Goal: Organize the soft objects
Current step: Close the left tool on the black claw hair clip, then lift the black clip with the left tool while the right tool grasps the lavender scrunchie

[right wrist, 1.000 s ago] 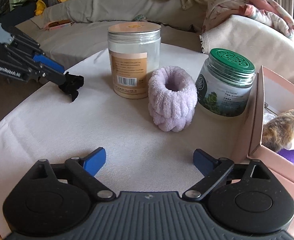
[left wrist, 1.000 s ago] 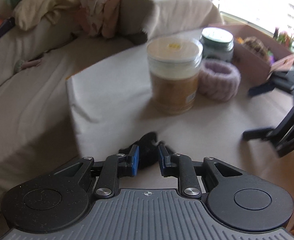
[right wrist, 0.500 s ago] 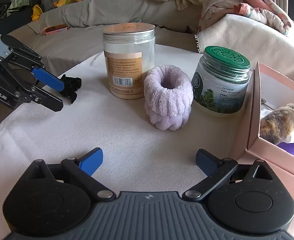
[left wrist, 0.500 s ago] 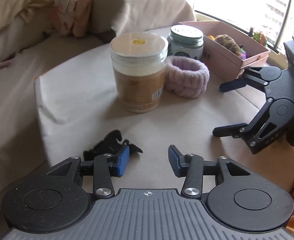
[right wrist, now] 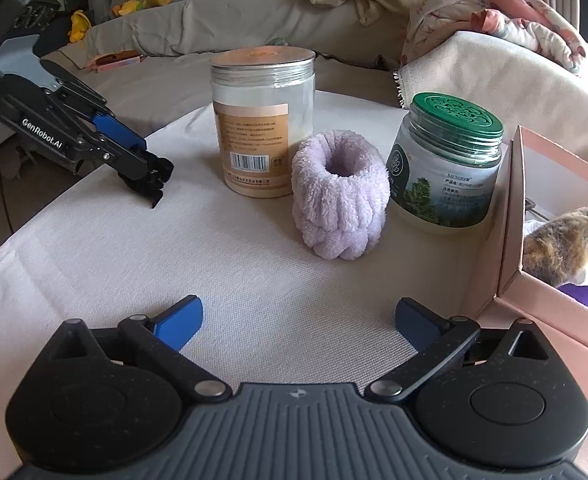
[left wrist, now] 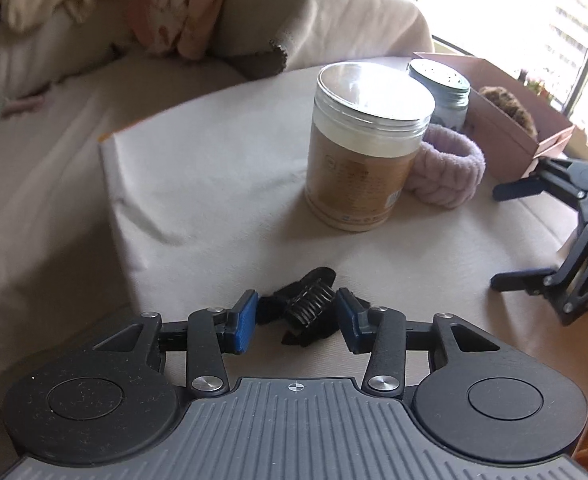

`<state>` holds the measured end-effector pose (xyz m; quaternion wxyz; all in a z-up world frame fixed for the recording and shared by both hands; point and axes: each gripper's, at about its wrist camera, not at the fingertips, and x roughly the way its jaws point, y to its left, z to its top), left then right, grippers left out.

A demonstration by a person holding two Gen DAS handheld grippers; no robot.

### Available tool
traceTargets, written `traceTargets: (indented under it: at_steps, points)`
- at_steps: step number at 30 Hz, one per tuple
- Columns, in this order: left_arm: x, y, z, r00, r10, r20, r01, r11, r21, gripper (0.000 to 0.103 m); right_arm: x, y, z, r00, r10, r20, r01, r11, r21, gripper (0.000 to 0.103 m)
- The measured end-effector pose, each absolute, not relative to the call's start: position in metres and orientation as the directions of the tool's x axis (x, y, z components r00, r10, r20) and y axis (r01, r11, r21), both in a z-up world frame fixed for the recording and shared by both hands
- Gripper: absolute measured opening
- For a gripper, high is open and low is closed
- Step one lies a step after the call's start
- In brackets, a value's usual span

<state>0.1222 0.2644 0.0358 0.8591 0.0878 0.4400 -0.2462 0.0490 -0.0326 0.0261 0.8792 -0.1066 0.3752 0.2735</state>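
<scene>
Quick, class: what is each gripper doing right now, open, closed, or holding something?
Left gripper: open, its jaws either side of the black hair clip, not yet gripping it.
Right gripper: wide open, holding nothing.

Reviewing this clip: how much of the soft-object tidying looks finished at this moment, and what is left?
Done: a furry brown item already lies in the pink box.
In hand: nothing gripped. The left gripper is open around the black scrunchie on the table, jaws not visibly touching it.
Left: that scrunchie and the lilac scrunchie between the two jars. The right gripper is open and empty.
</scene>
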Motion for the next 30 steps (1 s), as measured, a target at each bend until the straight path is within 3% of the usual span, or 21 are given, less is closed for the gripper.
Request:
traceTargets:
  at_steps: [8, 11, 12, 15, 18, 19, 23, 27, 30]
  points:
    - [0.115, 0.250, 0.028, 0.474, -0.389, -0.790, 0.502, 0.856, -0.121, 0.047, 0.050, -0.033, 0.026, 0.559, 0.413, -0.720, -0.577, 0.817, 0.020, 0.103]
    - [0.111, 0.251, 0.026, 0.485, -0.397, -0.779, 0.474, 0.868, -0.148, 0.041, 0.050, -0.033, 0.027, 0.553, 0.419, -0.720, -0.587, 0.809, 0.020, 0.103]
    - [0.109, 0.252, 0.026, 0.488, -0.397, -0.777, 0.459, 0.874, -0.158, 0.040, 0.050, -0.032, 0.028, 0.544, 0.419, -0.727, -0.595, 0.804, 0.018, 0.102]
    - [0.107, 0.258, 0.027, 0.478, -0.405, -0.780, 0.388, 0.893, -0.227, 0.038, 0.050, -0.027, 0.041, 0.517, 0.425, -0.743, -0.638, 0.770, -0.003, 0.087]
    - [0.104, 0.265, 0.028, 0.498, -0.414, -0.762, 0.318, 0.905, -0.283, 0.038, 0.046, -0.018, 0.062, 0.627, 0.387, -0.677, -0.615, 0.779, -0.124, 0.087]
    - [0.103, 0.266, 0.028, 0.516, -0.406, -0.754, 0.294, 0.911, -0.289, 0.031, 0.047, -0.015, 0.067, 0.657, 0.372, -0.656, -0.598, 0.786, -0.153, 0.087]
    - [0.107, 0.270, 0.034, 0.579, -0.371, -0.726, 0.203, 0.928, -0.312, 0.030, 0.071, -0.006, 0.073, 0.684, 0.326, -0.652, -0.549, 0.819, -0.167, 0.082]
    - [0.119, 0.273, 0.042, 0.623, -0.348, -0.700, 0.163, 0.934, -0.319, 0.030, 0.089, 0.005, 0.066, 0.650, 0.289, -0.702, -0.551, 0.817, -0.173, 0.047]
    - [0.128, 0.275, 0.056, 0.657, -0.333, -0.676, 0.145, 0.936, -0.320, 0.030, 0.094, 0.003, 0.069, 0.634, 0.294, -0.715, -0.564, 0.808, -0.168, 0.029]
